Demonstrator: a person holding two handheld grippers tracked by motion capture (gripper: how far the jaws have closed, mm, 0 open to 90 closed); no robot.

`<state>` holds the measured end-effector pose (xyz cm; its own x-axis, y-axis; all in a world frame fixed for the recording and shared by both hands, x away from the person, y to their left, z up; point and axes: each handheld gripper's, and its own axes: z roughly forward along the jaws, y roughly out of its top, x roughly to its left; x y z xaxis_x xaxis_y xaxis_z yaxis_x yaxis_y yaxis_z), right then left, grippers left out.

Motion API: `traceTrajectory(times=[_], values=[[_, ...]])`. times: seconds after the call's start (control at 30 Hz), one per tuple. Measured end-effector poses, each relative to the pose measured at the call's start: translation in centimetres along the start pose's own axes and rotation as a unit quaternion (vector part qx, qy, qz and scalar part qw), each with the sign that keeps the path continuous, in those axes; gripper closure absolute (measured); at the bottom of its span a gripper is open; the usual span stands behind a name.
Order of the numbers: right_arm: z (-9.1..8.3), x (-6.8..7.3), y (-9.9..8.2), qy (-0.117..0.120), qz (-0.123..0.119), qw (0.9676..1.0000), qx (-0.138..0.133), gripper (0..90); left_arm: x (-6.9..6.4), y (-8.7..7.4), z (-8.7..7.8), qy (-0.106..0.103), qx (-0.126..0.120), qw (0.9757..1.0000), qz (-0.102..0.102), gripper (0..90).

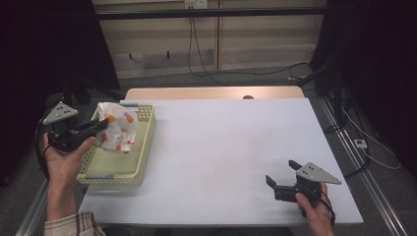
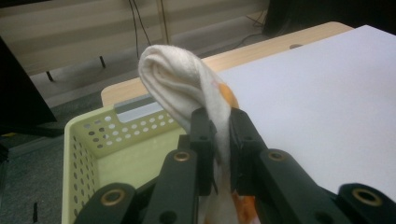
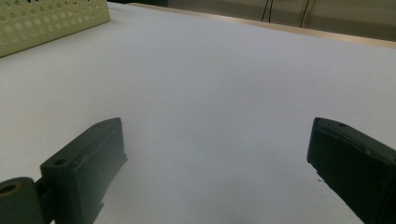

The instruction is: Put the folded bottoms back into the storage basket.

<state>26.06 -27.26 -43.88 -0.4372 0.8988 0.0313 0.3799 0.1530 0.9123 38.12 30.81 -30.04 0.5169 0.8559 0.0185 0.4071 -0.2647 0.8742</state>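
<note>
Cloth (image 2: 187, 84) clamped between left gripper (image 2: 219, 126) jaws (above the basket (image 2: 88, 140)).

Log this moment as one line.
left claw: shut on cloth above basket | right claw: open, empty, over table

White table (image 1: 221, 147), pale green perforated basket (image 1: 142, 162) at its left edge.

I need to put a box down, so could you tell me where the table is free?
The white table top is bare between the green basket and the right tool. The crowded spot is the basket, where the left tool holds a cloth.
</note>
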Motion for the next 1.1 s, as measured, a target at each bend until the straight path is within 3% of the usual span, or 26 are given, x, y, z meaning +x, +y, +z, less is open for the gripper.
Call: traceTrajectory(times=[0.23, 0.73, 1.1], values=[[0.0, 0.0, 0.0, -0.003, 0.001, 1.0000, -0.001, 4.2, 0.6, -0.7, 1.1, -0.005, 0.016, 0.9998, -0.012, 82.4], [0.0, -0.1, 0.0, -0.004, 0.003, 1.0000, 0.000, 4.4, 0.5, -1.7, 3.7, -0.023, 0.057, 0.9981, -0.010, 82.3], [0.1, -0.1, 0.0, -0.007, 0.003, 1.0000, 0.003, 4.9, 0.4, -1.9, 4.7, -0.035, 0.067, 0.9971, -0.010, 82.2]])
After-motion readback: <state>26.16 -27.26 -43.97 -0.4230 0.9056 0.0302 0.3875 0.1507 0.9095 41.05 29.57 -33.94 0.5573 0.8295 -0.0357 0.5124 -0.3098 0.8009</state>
